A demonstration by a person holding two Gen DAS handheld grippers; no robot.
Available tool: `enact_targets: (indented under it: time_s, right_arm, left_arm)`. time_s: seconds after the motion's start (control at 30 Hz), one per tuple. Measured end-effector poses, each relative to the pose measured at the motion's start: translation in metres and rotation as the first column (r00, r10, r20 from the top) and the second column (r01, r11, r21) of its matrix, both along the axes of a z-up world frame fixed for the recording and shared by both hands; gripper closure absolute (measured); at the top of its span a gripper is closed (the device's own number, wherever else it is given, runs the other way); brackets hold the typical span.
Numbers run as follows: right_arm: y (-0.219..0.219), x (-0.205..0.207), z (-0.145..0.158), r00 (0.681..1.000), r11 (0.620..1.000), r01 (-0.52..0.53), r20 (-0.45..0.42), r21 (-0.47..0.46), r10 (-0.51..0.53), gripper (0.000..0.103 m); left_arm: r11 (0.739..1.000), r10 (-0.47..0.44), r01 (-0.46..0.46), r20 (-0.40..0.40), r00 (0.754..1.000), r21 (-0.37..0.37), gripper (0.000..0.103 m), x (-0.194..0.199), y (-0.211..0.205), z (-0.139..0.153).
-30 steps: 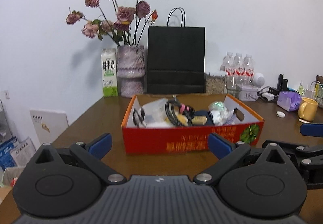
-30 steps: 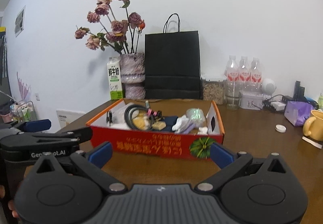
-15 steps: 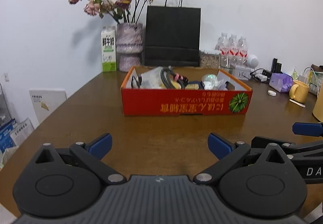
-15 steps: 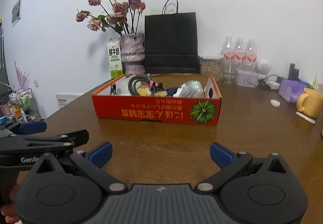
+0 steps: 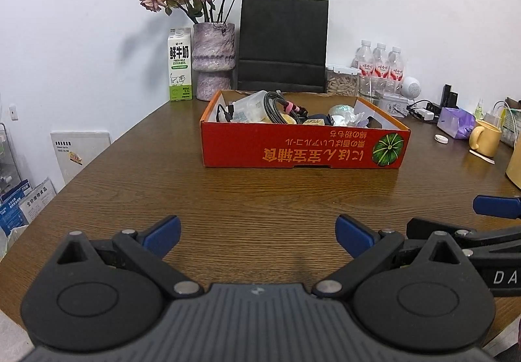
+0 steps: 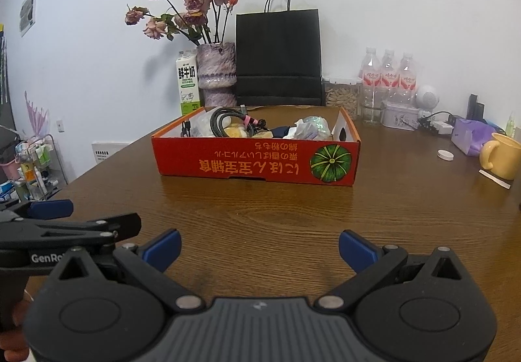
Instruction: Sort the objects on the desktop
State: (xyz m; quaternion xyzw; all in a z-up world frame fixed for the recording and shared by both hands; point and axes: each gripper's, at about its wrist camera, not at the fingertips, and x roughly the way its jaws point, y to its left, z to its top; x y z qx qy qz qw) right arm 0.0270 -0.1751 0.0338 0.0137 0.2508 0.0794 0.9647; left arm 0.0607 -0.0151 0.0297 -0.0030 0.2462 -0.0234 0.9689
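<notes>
A shallow red cardboard box (image 5: 302,147) (image 6: 257,160) stands mid-table with a coiled black cable (image 5: 276,106) (image 6: 224,122), a clear plastic bag (image 5: 247,109), crumpled wrappers (image 5: 345,116) (image 6: 307,130) and other small items inside. My left gripper (image 5: 257,236) hovers open over bare wood near the front edge, well short of the box, with nothing between its fingers. My right gripper (image 6: 259,248) is likewise open and empty, beside the left one. Each gripper shows at the edge of the other's view.
Along the back wall stand a milk carton (image 5: 179,65), a vase of dried roses (image 5: 213,60), a black paper bag (image 5: 283,46), a snack jar (image 5: 342,81) and water bottles (image 5: 379,64). A yellow mug (image 5: 486,142), a white cap (image 5: 442,139) and a purple pack (image 5: 456,125) are at the right.
Both grippers have pulled back from the box toward the table's front edge; the box now looks smaller and farther. Both stay open.
</notes>
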Motion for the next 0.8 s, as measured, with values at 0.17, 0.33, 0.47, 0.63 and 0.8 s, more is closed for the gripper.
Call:
enact_targets:
  time_s: [0.17,0.33,0.47,0.63,0.8]
  right_arm:
    - [-0.0005,0.0,0.0005,1.0,1.0,0.003,0.001,0.001,-0.003,0.0]
    - [-0.0008,-0.0001,0.0004,1.0,1.0,0.007,0.001,0.0,-0.007,0.0]
    - [-0.0008,0.0002,0.001,1.0,1.0,0.009,0.001,0.003,-0.009,0.0]
    - [-0.001,-0.0004,0.0009,1.0,1.0,0.009,0.002,0.004,-0.009,0.0]
    - [-0.0011,-0.0007,0.0009,1.0,1.0,0.009,0.003,0.005,-0.009,0.0]
  left_arm:
    - [1.0,0.003,-0.003,0.0,1.0,0.006,0.0,-0.0006,-0.0012,0.0015]
    - [1.0,0.002,-0.002,-0.003,1.0,0.008,0.0,-0.0008,-0.0016,0.0021]
    - [1.0,0.001,-0.001,-0.002,1.0,0.006,0.0,-0.0005,-0.0017,0.002]
    - [1.0,0.001,-0.001,-0.001,1.0,0.006,0.0,-0.0004,-0.0013,0.0022]
    - [1.0,0.001,-0.001,0.002,1.0,0.008,0.0,-0.0009,-0.0013,0.0022]
